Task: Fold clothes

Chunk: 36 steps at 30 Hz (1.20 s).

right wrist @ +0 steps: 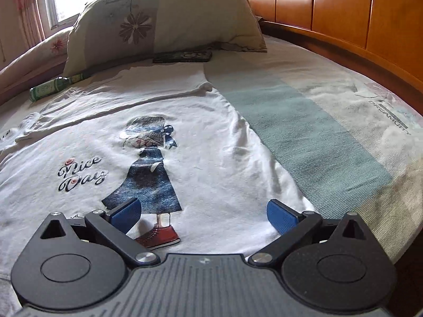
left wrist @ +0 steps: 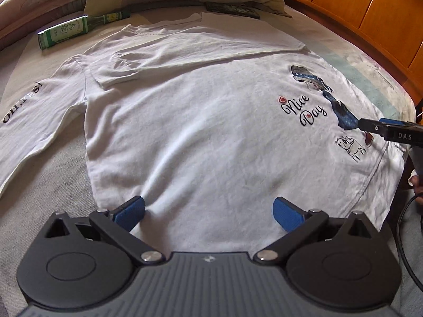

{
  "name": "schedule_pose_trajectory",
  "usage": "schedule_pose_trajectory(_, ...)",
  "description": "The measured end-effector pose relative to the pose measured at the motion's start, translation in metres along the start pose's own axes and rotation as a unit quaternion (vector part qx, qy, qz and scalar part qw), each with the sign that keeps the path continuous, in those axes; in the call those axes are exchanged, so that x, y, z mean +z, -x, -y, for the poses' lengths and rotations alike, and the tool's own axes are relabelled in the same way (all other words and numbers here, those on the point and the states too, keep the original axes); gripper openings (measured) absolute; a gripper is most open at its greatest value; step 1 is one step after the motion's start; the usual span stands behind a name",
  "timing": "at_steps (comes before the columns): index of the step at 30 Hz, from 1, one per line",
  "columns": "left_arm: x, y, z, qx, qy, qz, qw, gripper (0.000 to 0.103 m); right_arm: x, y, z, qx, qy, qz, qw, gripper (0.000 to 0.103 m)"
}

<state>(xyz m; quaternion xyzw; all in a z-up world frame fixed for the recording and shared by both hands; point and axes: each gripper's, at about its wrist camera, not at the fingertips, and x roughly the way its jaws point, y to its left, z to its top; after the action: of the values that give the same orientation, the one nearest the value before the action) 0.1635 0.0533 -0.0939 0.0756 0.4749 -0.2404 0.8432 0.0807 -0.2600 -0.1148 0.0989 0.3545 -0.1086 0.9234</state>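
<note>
A white long-sleeved shirt lies spread flat on the bed, print side up, with one sleeve folded across the chest and the other sleeve stretched out to the side, lettering showing on it. The print shows a figure in a blue dress and red shoes beside the words "Nice Day".

The left gripper hovers over the shirt's hem with its jaws wide apart — nothing is between the blue pads. The right gripper is likewise spread open and empty, poised above the lower edge of the shirt near the printed red shoes; in the left wrist view it shows as a dark arm reaching in from the side over the print.

At the far end of the bed a pillow with a flower pattern leans against the wooden headboard. A green bottle lies on its side just beyond the shirt's shoulder, and a dark flat object — too small to identify — sits at the foot of the pillow.
</note>
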Motion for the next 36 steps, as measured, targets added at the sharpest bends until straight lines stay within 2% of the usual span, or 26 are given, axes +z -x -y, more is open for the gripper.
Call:
schedule_pose_trajectory(3,-0.006,0.016,0.010,0.007,-0.015,0.029,0.9995,0.102,-0.002,0.006,0.010,-0.002,-0.017,0.008,1.000,0.103)
schedule_pose_trajectory(7,-0.017,0.020,0.032,-0.011,-0.030,0.050,0.9982,0.102,-0.005,0.009,0.002,-0.012,0.010,0.011,1.000,0.103)
schedule_pose_trajectory(10,-0.032,0.008,0.044,-0.019,-0.019,0.028,0.9993,0.102,-0.008,0.010,-0.004,-0.017,0.026,0.007,0.999,0.103)
schedule_pose_trajectory(18,-0.066,0.034,0.047,-0.008,0.024,0.023,0.9994,0.102,-0.013,0.013,-0.003,-0.016,0.034,0.002,0.999,0.103)
schedule_pose_trajectory(21,-0.063,0.045,0.049,-0.001,0.038,0.029,0.9989,0.102,-0.014,0.017,0.004,0.000,0.011,0.005,1.000,0.103)
schedule_pose_trajectory(26,-0.028,0.054,0.072,0.006,0.019,0.054,0.9983,0.102,-0.014,0.026,0.021,0.039,-0.044,0.013,0.998,0.103)
schedule_pose_trajectory(31,0.044,0.041,0.111,-0.033,0.011,0.071,0.9969,0.102,-0.013,0.031,0.027,0.056,-0.058,0.023,0.997,0.103)
schedule_pose_trajectory(36,0.114,-0.006,0.145,-0.090,0.013,0.051,0.9945,0.102,-0.013,0.033,0.022,0.090,-0.029,0.019,0.995,0.103)
